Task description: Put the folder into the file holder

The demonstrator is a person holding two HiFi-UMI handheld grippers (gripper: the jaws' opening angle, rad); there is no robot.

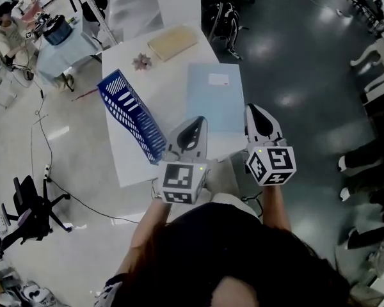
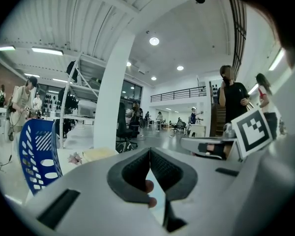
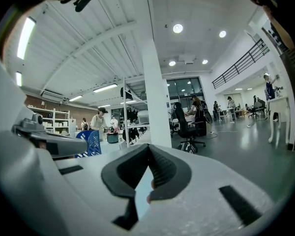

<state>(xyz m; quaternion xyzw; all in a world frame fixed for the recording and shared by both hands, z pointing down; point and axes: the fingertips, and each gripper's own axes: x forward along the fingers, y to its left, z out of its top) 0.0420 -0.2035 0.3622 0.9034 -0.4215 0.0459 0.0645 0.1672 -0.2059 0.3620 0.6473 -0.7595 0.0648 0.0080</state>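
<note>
Jaws pressed together on both, tips touching, nothing between them. Left gripper (image 1: 196,125) and right gripper (image 1: 253,114) hung side by side over the near edge of the surface (image 1: 173,82), noses pointing far and roughly level. Judged as an approach stance: neither had a hold on anything, and the task was not yet begun.

Folder (image 1: 214,98): pale blue, flat on the right part of the surface, a white label near its far end, its near edge just ahead of the grippers. Lying flat, it gave shut jaws no edge to take. Likely they must spread and work a border up, or draw it past the surface's rim.

Holder (image 1: 131,117): blue, slotted walls, standing on the left part, well clear of the folder, bare surface between. Its mouth seemed to face up, so the folder would probably need turning on edge to go in.

Far end: a tan pad (image 1: 171,42) and a small pinkish star-shaped thing (image 1: 141,61), both out of the way.

Room: large open hall, glossy grey floor (image 1: 294,56), white column, ribbed ceiling with round lights. Office chairs, a cable trailing on the floor at left, other people at distant tables.
</note>
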